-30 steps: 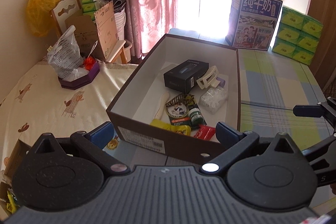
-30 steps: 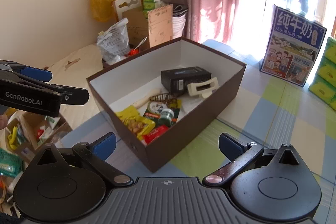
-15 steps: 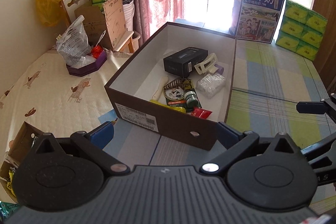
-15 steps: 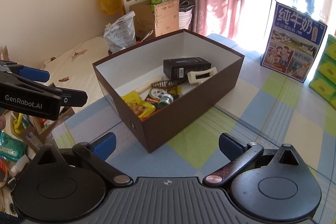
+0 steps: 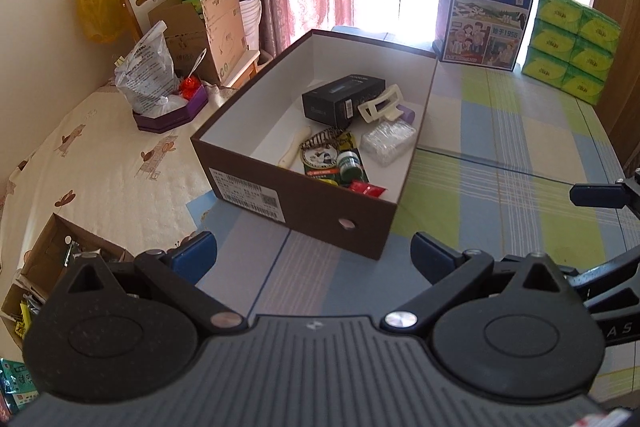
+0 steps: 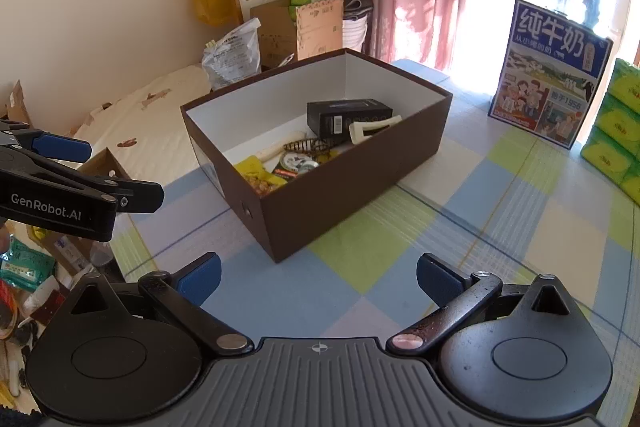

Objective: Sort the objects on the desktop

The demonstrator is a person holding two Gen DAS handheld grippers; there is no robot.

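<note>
left gripper (image 5: pixel 312 259): jaws released, wide apart, nothing between them; sits at bottom of frame over the counter (image 5: pixel 500 163), short of the box. right gripper (image 6: pixel 318 277): jaws released, empty, bottom of frame, also short of the box.

brown box (image 5: pixel 296 199): open top, white inside, center of frame in both views, resting on the checked counter cloth. label w/ barcode on its near wall, lower left.

contents, all inside the box:
- black carton (image 5: pixel 342 101), toward far end.
- cream hair clip (image 5: pixel 378 107), touching the carton's right side.
- clear wrapped pack (image 5: pixel 387 143), by right wall.
- green-capped bottle (image 5: pixel 349 163), on a round printed packet.
- red wrapper (image 5: pixel 366 189), at near wall.
- yellow snack bag (image 6: pixel 256 171), near corner, right wrist view.

milk carton box (image 5: pixel 484 11): upright on counter, upper right, well apart from the brown box.
</note>
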